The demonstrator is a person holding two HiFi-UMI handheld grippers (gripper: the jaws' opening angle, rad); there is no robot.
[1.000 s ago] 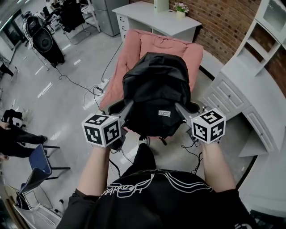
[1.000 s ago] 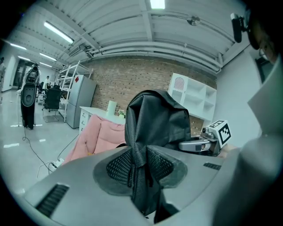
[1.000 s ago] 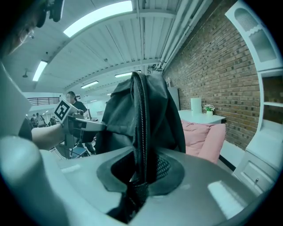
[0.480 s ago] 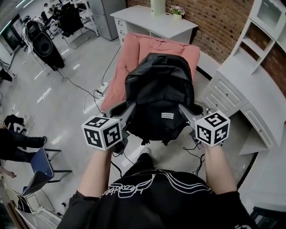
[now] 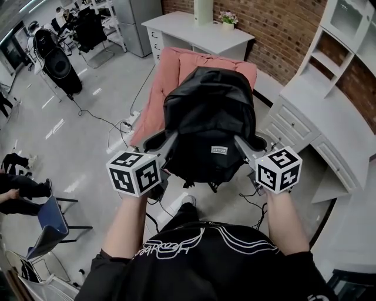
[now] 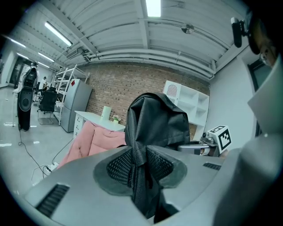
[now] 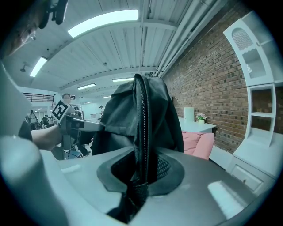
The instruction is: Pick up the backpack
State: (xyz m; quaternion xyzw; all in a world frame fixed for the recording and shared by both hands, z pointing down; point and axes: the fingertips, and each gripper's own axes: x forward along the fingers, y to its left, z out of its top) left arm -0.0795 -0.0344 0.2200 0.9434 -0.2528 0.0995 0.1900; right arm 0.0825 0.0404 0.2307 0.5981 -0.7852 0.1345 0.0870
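Head view: one backpack (image 5: pixel 208 111), pinched at both sides by left tool (image 5: pixel 166 143) and right tool (image 5: pixel 242 143).

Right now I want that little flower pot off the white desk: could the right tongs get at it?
Probably not. The right tongs are shut on the backpack, which the left tongs grip too, and the flower pot stands well beyond the pink couch on the white desk.

Ceiling strip lights (image 6: pixel 153 6) give bright, even light; edges fisheye-bent, corners dark.
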